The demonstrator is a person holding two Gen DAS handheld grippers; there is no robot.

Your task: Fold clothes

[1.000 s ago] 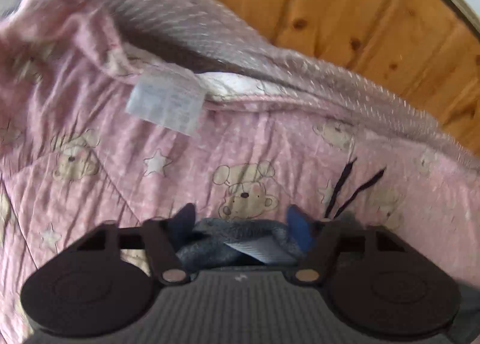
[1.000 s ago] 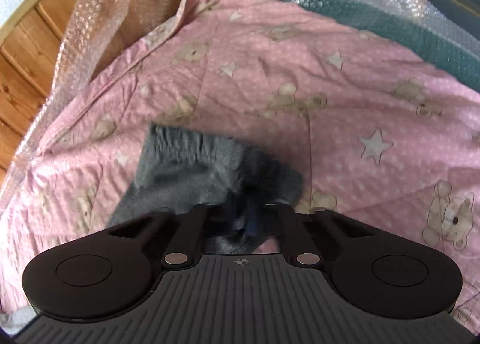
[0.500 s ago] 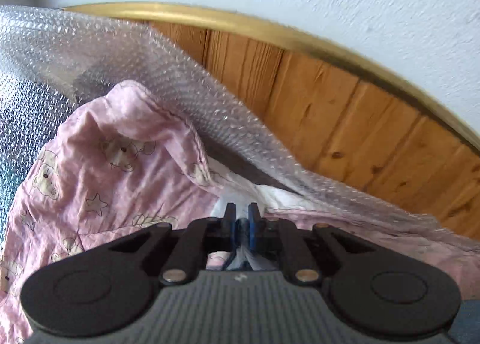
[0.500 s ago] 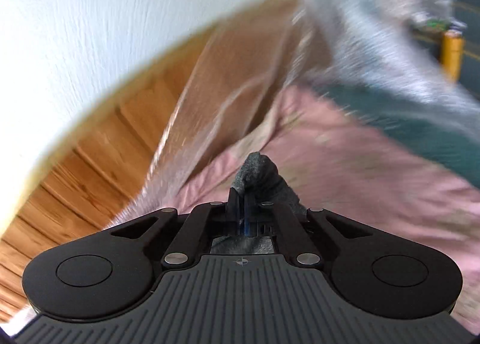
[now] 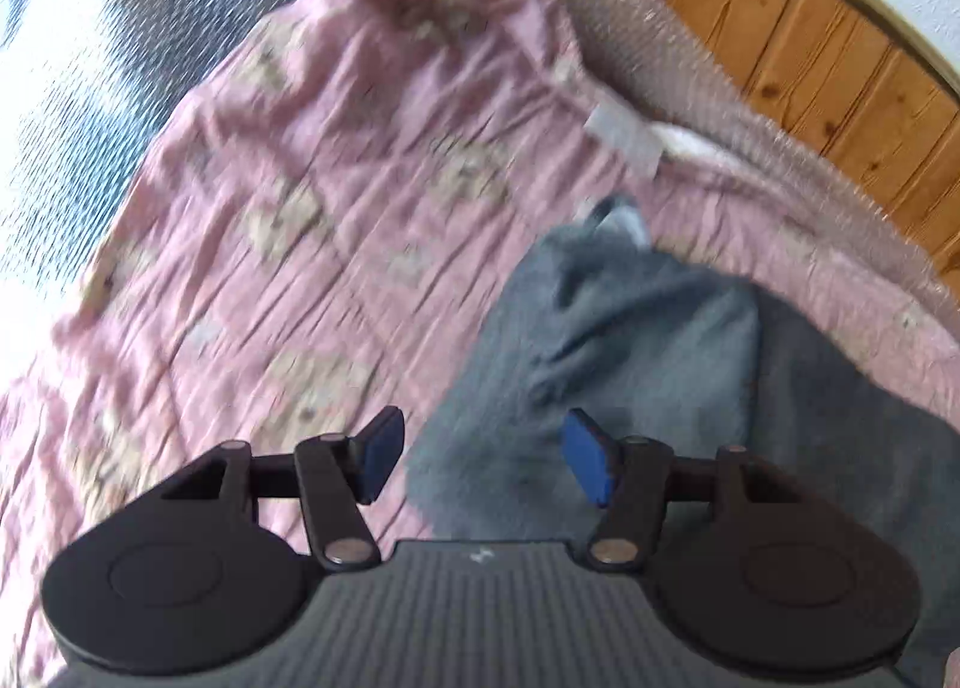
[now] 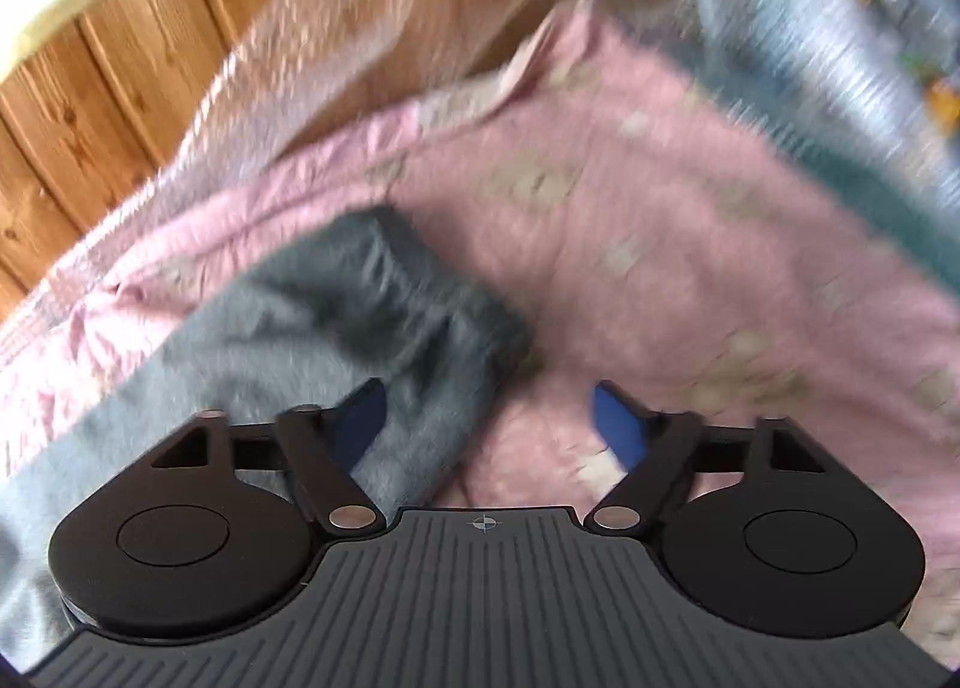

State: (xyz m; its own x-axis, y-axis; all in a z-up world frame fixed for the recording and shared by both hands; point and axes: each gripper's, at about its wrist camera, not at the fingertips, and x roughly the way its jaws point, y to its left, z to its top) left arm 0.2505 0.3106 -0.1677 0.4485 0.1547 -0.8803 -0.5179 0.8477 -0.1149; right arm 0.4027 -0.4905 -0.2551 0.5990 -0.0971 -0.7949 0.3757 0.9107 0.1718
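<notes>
Left gripper: jaws just opened, nothing pinched. Right gripper: likewise, empty. Grey garment: released, lying rumpled on pink quilt. Beyond: bubble wrap. Step: fold laid down. Next, likely: regrip an edge, fold again.

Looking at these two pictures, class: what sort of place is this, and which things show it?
Probably a bedroom at home: a pink teddy-bear quilt spread like bedding, a wood-panelled wall behind it, and a grey garment lying on the quilt.
</notes>
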